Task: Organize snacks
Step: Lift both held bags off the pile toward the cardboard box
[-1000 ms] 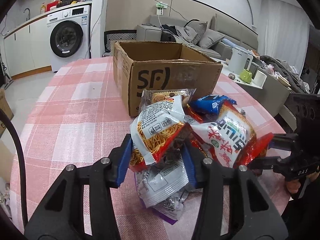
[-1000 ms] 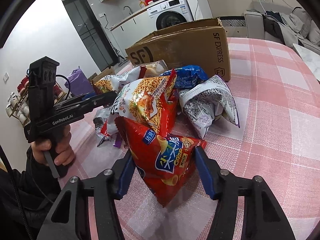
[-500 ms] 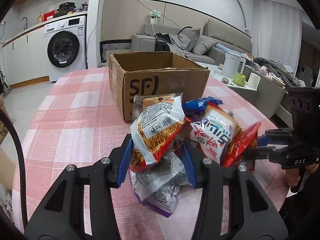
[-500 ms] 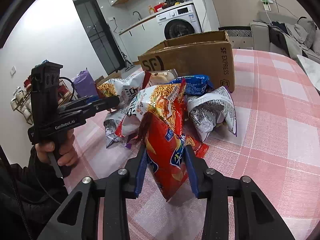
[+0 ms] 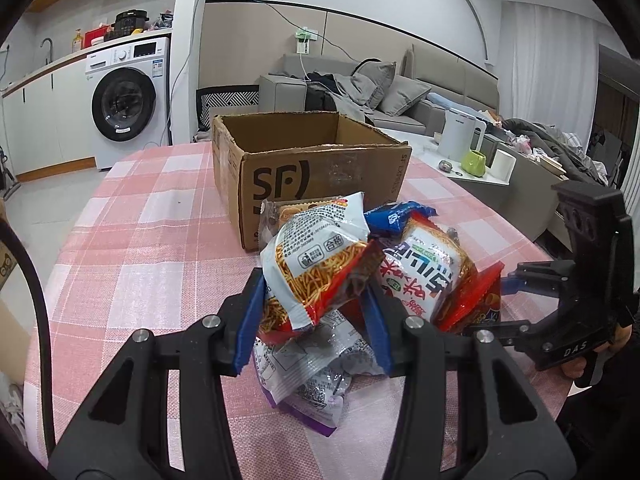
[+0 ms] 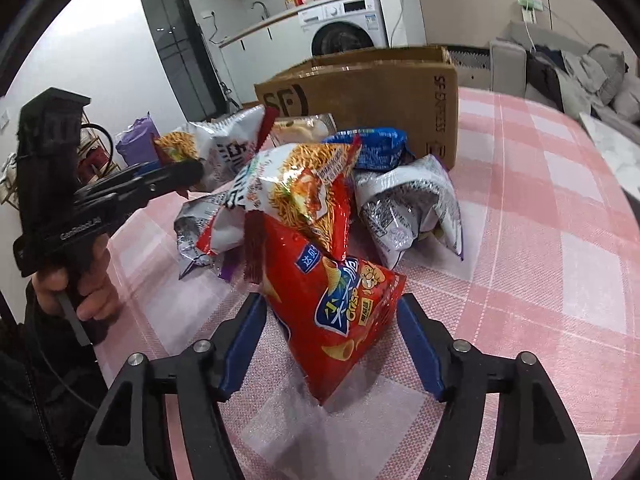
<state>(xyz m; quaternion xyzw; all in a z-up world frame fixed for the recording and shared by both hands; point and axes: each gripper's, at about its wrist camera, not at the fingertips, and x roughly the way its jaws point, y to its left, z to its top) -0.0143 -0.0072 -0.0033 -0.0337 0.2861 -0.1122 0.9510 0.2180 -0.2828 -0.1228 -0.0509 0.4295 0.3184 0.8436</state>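
- My left gripper (image 5: 312, 322), bottom centre of the left wrist view: blue pads pinched on the noodle snack bag (image 5: 316, 268), which sits lifted above the silver packet (image 5: 308, 372) lying under it.
- My right gripper (image 6: 332, 344), bottom centre of the right wrist view: jaws have just been opening. The red chip bag (image 6: 340, 304) stands between the pads, but there's a gap on each side, so no grip.
- Red chip bag's lower tip rests on the pink checked tablecloth (image 6: 560, 264), its upper end leaning into the snack pile.
- Pile is mid-frame in both views: second noodle bag (image 6: 296, 188), blue packet (image 6: 372, 146), silver bag (image 6: 408, 208), biscuit pack (image 6: 304, 128).
- Open cardboard box (image 5: 312, 160) sits just behind the pile, upper centre. From here I can't see anything inside it.
- A hand (image 6: 76, 284) holds the left gripper's handle at the left edge of the right wrist view.
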